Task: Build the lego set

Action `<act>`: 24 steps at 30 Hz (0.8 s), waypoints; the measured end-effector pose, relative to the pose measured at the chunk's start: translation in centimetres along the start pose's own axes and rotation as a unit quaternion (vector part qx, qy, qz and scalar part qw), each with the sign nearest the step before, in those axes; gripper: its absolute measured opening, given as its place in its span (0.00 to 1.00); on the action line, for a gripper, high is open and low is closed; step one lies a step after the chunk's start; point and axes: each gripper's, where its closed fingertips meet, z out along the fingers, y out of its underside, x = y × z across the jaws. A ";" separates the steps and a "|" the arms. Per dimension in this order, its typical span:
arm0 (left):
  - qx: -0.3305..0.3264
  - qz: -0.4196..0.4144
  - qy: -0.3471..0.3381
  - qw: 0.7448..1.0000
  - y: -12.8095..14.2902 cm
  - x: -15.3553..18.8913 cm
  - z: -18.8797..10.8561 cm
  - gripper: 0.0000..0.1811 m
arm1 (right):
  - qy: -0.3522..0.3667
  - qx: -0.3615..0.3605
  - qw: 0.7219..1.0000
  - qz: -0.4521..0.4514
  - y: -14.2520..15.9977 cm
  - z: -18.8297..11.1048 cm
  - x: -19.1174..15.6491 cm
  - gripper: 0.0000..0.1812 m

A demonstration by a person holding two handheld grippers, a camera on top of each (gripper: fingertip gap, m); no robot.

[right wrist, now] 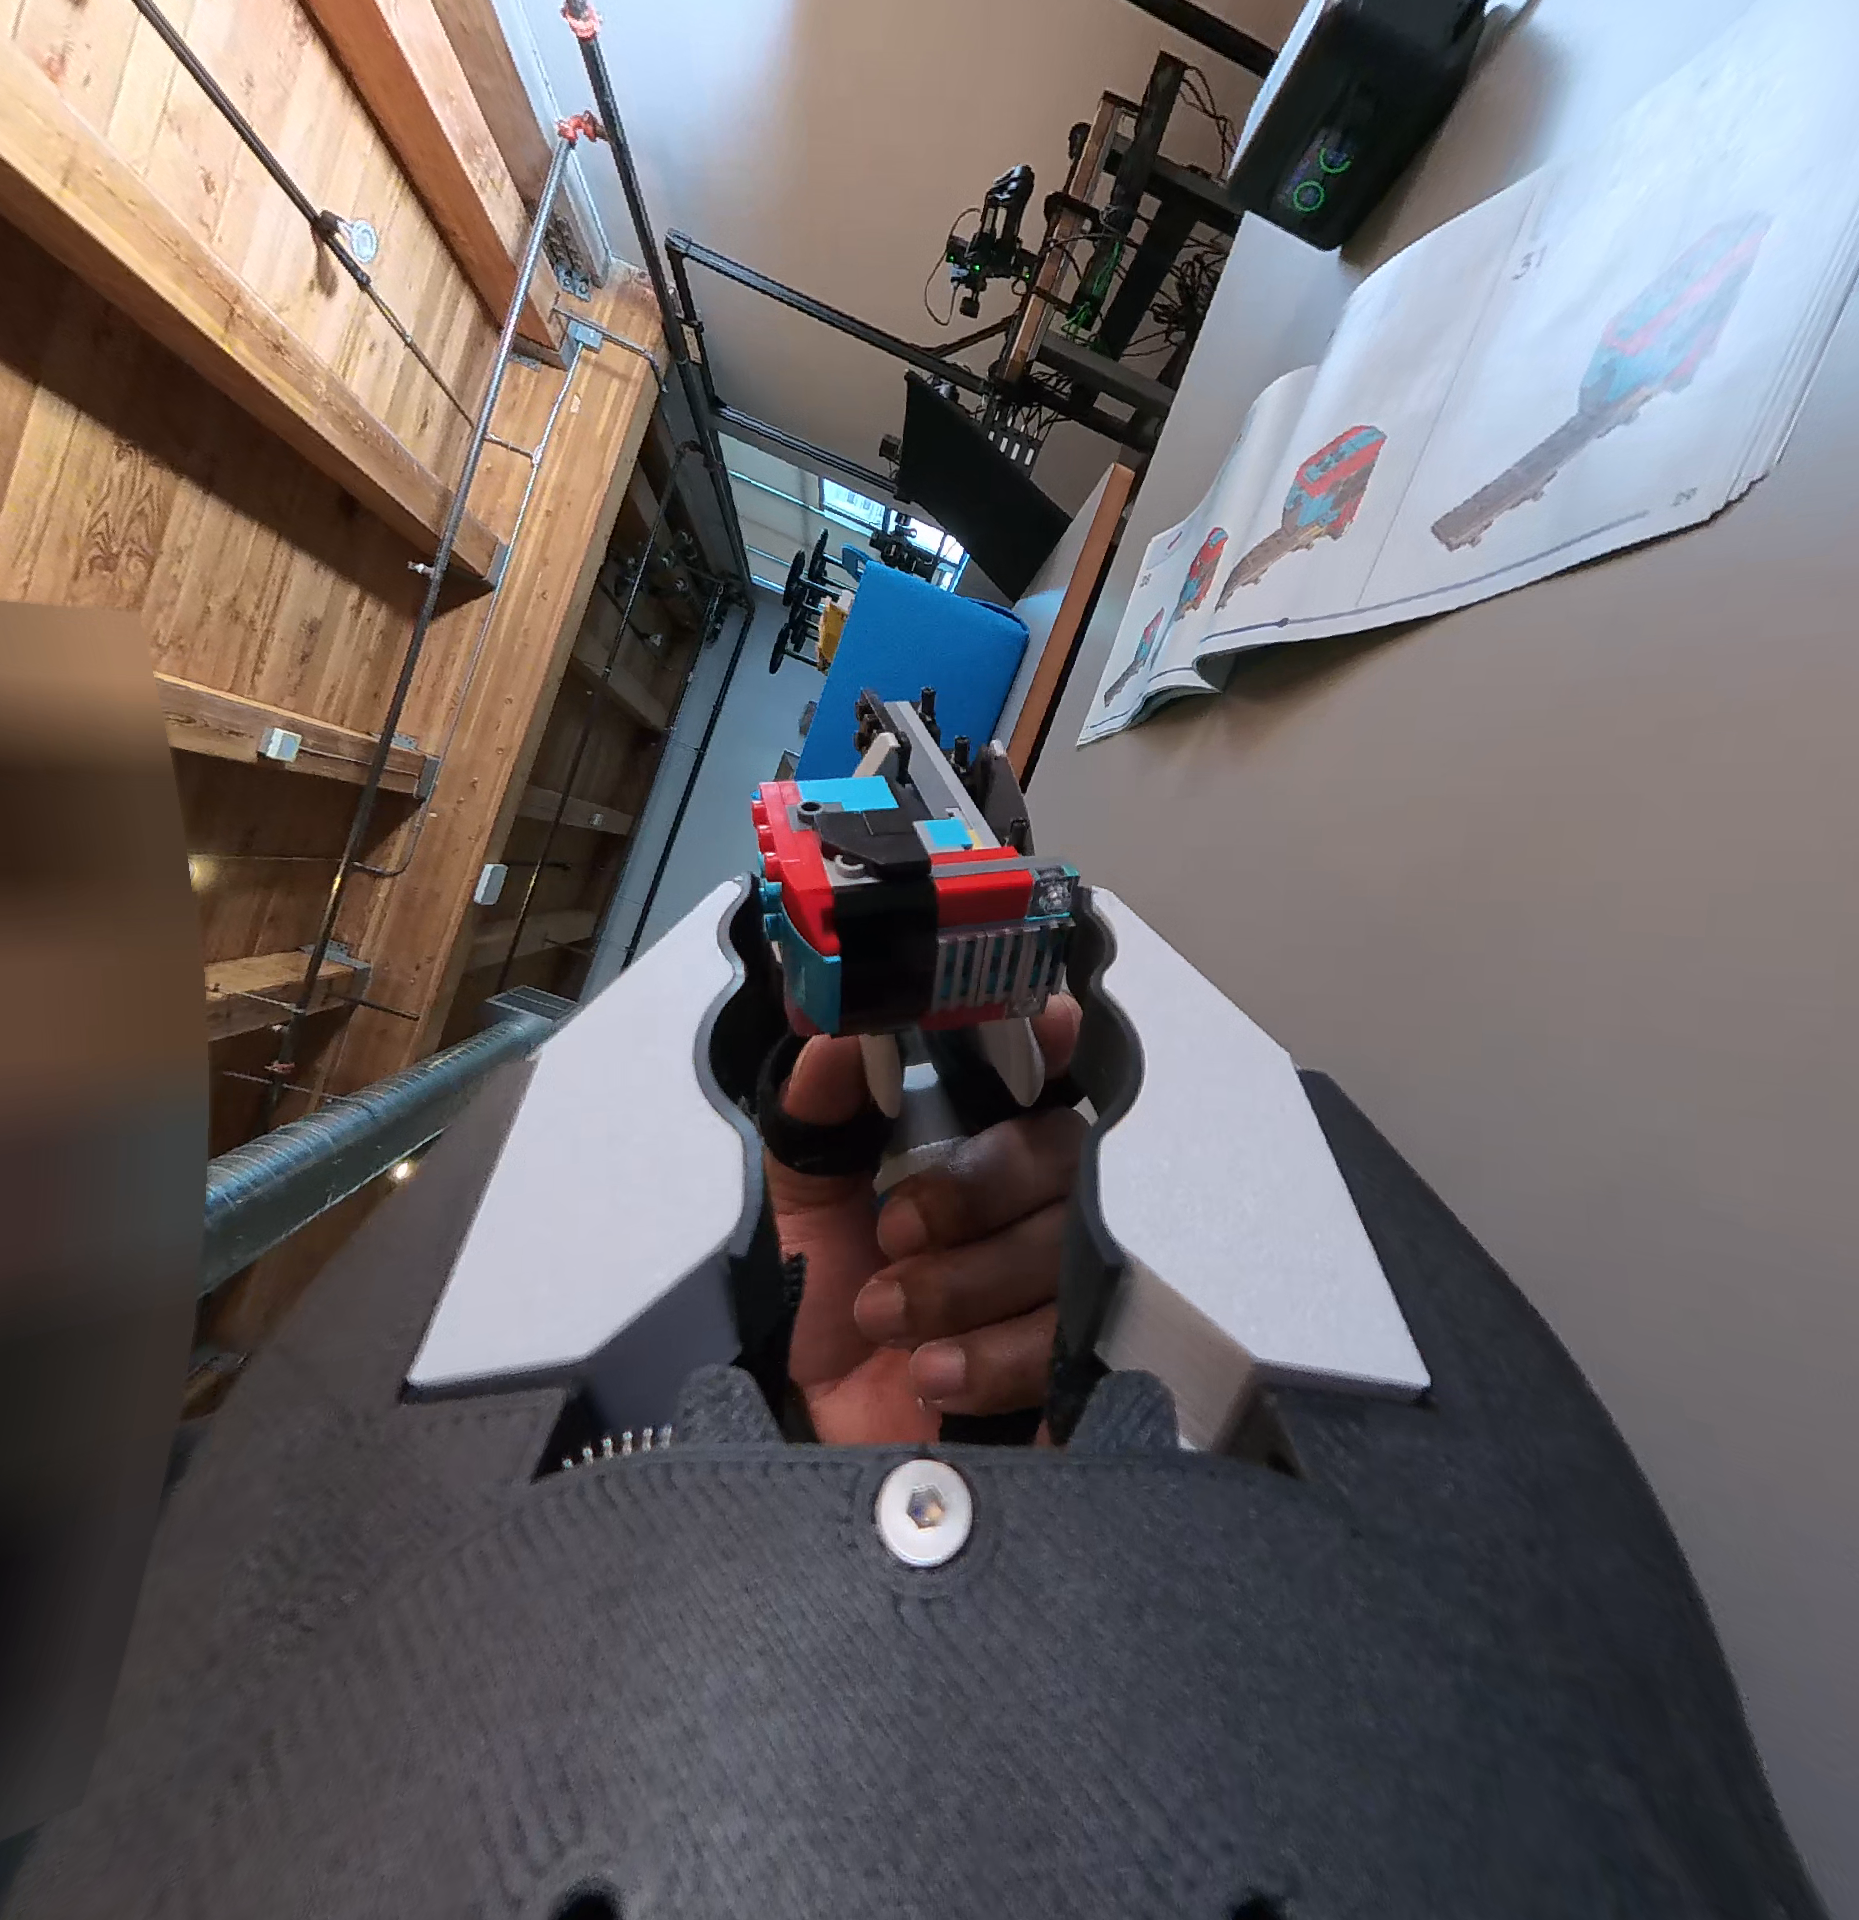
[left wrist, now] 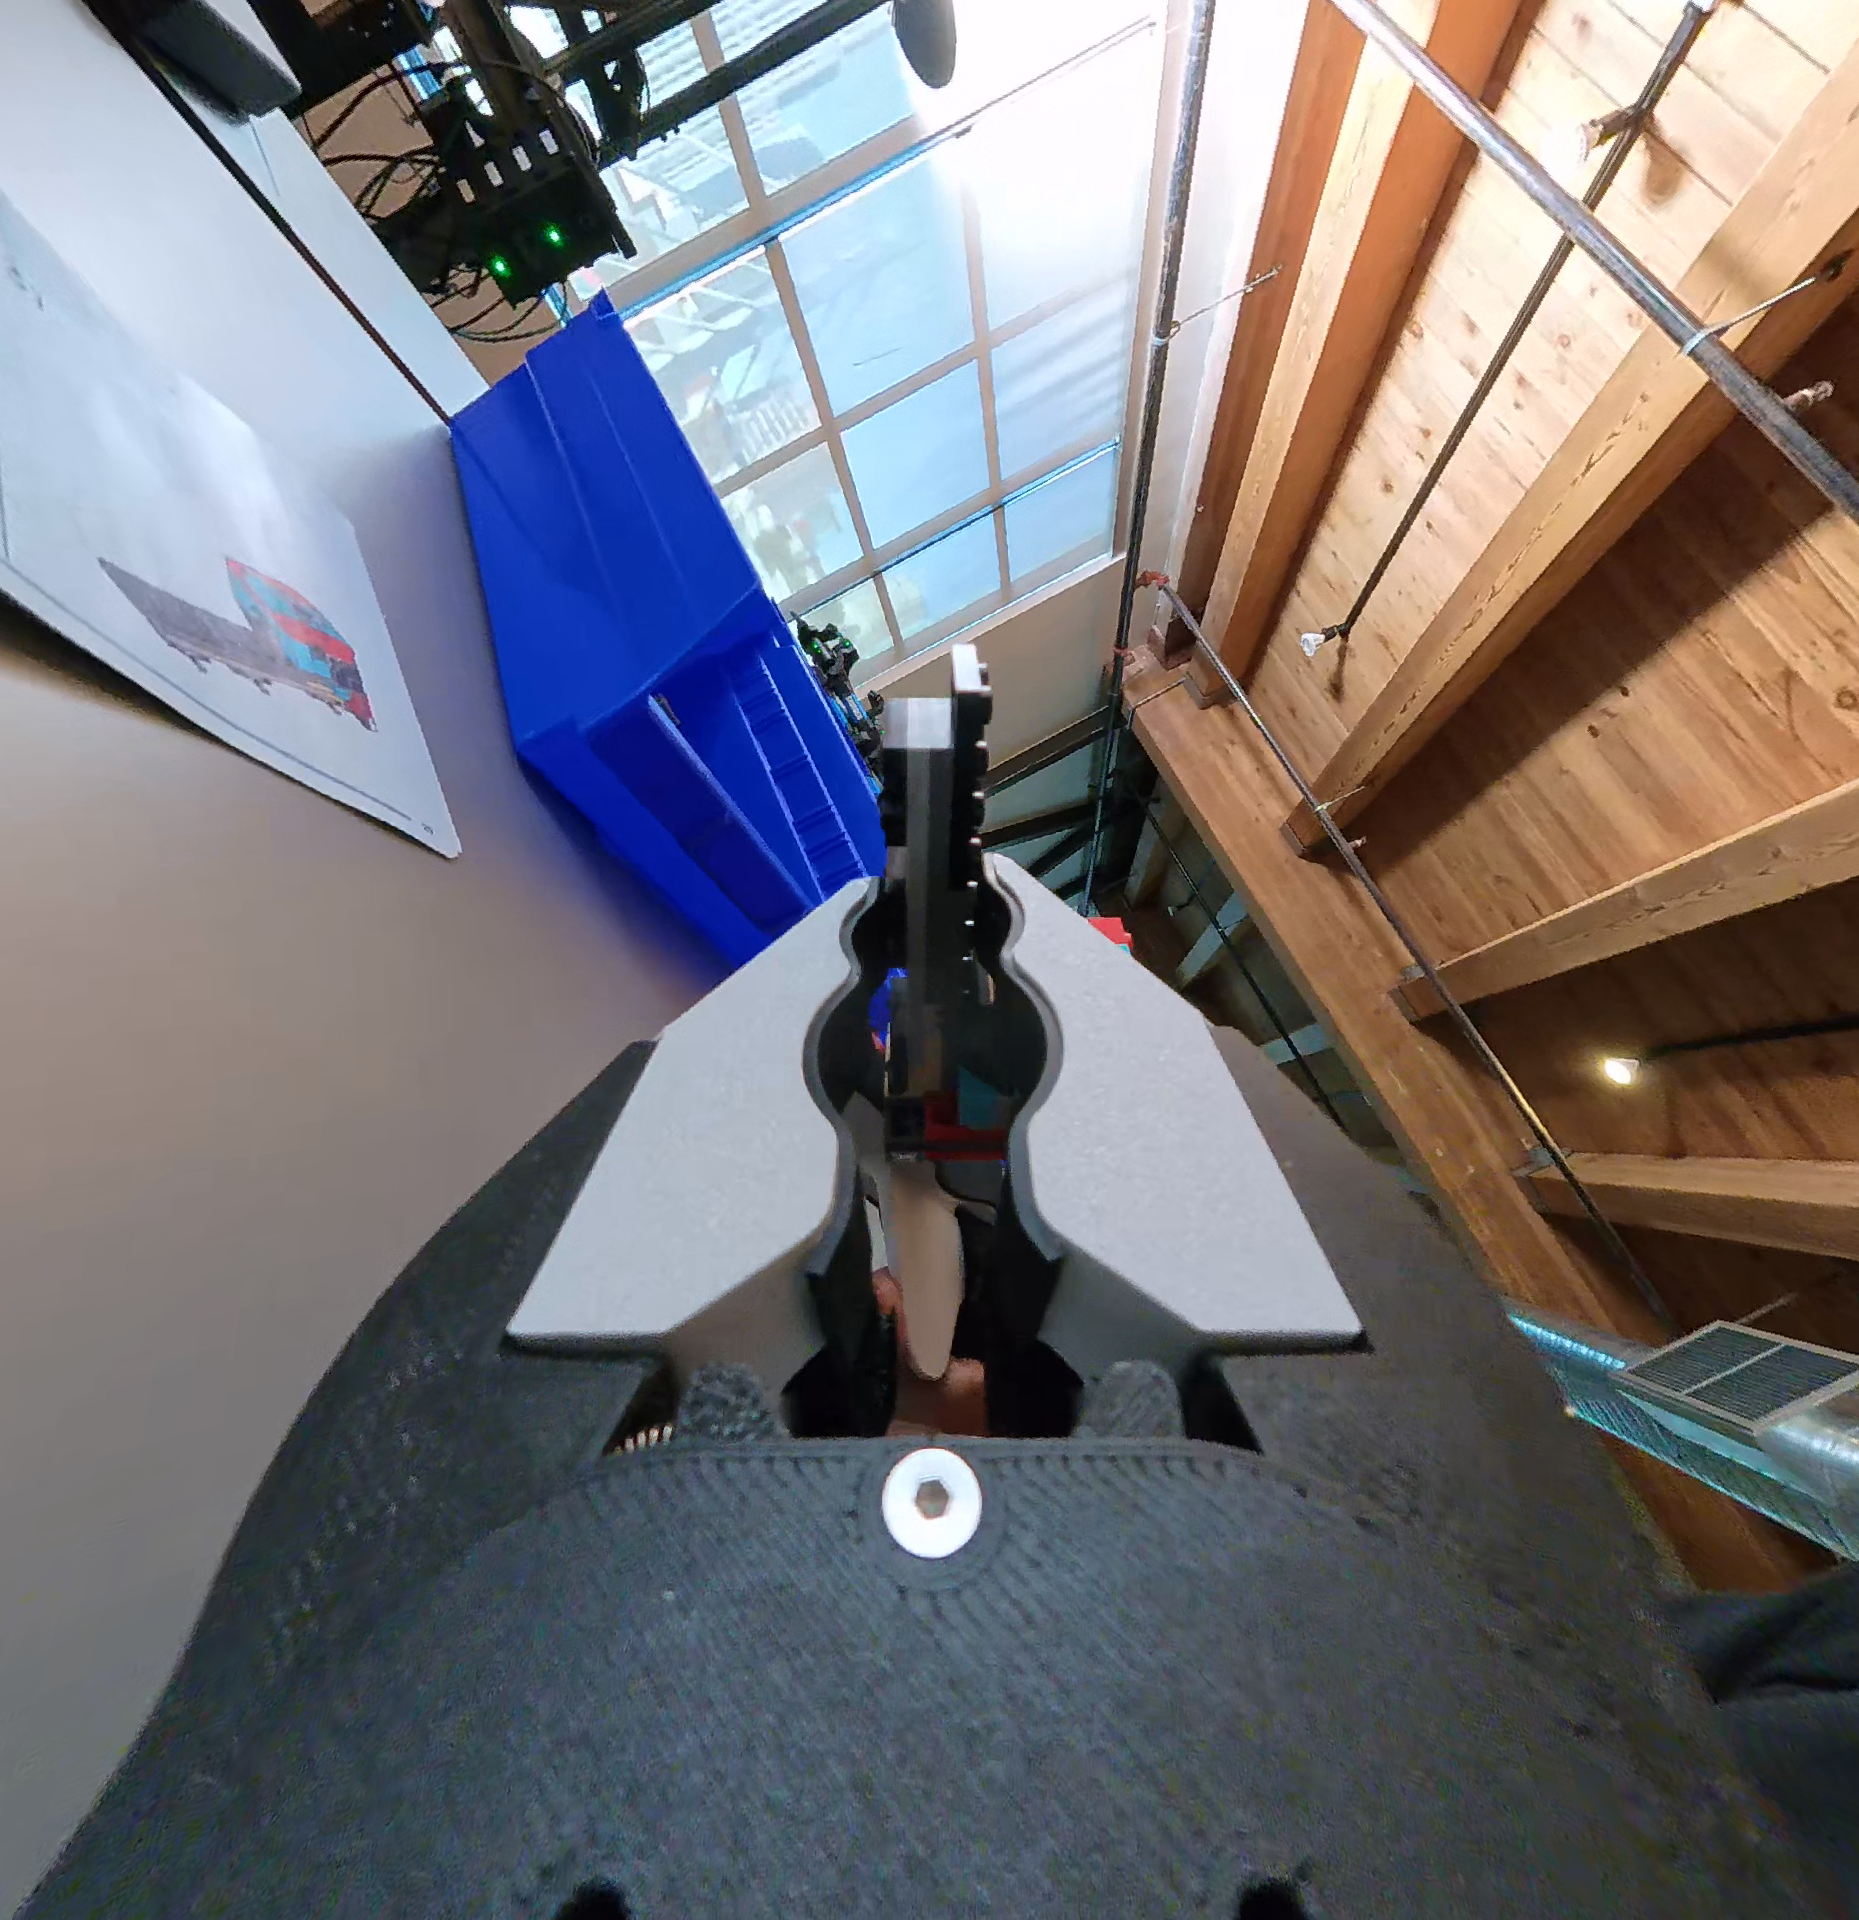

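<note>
Both grippers clamp the lego model, held in the air off the table (right wrist: 1527, 1039): left gripper (left wrist: 930, 914) pinches the dark chassis plate (left wrist: 940, 790) edge-on, right gripper (right wrist: 914, 940) grips the red-and-teal cab (right wrist: 904, 925). Judgement: keep both grips square and press along the studs; twisting could pop plates. Blue bin (left wrist: 634, 644) sits at the table's far edge beside the instruction booklet (left wrist: 177, 582); contents not visible.

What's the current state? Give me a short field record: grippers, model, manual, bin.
left gripper: shut on the lego model's long grey-black chassis
right gripper: shut on the lego model's red and teal cab end
lego model: held between both grippers, lifted off the table
instruction booklet: open on the table
blue bin: on the table beyond the left gripper
</note>
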 end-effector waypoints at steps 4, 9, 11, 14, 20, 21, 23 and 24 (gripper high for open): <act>0.003 0.003 0.004 1.000 -0.1 0.2 0.0 0.09 | 0.000 0.003 1.000 -0.011 0.0 0.0 -0.2 0.32; 0.005 0.004 0.004 1.000 -0.2 0.3 0.0 0.09 | 0.002 0.001 1.000 -0.016 -0.1 0.1 -0.3 0.32; 0.005 -0.002 -0.001 1.000 -0.2 0.1 0.0 0.09 | 0.003 0.004 1.000 -0.012 -0.1 0.2 -0.2 0.32; 0.018 -0.021 -0.008 1.000 -0.4 -0.3 0.0 0.08 | 0.003 0.001 1.000 -0.002 0.0 0.2 0.0 0.34; 0.030 -0.023 -0.016 0.999 -0.9 -0.7 -0.3 0.09 | 0.007 -0.006 1.000 0.001 0.3 0.2 0.3 0.38; 0.028 -0.023 -0.014 0.999 -0.8 -0.5 -0.2 0.09 | 0.010 -0.006 1.000 0.003 0.3 0.2 0.5 0.35; 0.025 -0.021 -0.018 0.999 -0.6 -0.6 -0.2 0.09 | 0.004 0.001 1.000 0.007 0.1 0.1 0.5 0.31; 0.023 -0.019 -0.020 0.999 -0.6 -0.7 -0.2 0.09 | 0.006 0.002 1.000 0.009 0.1 0.0 0.6 0.30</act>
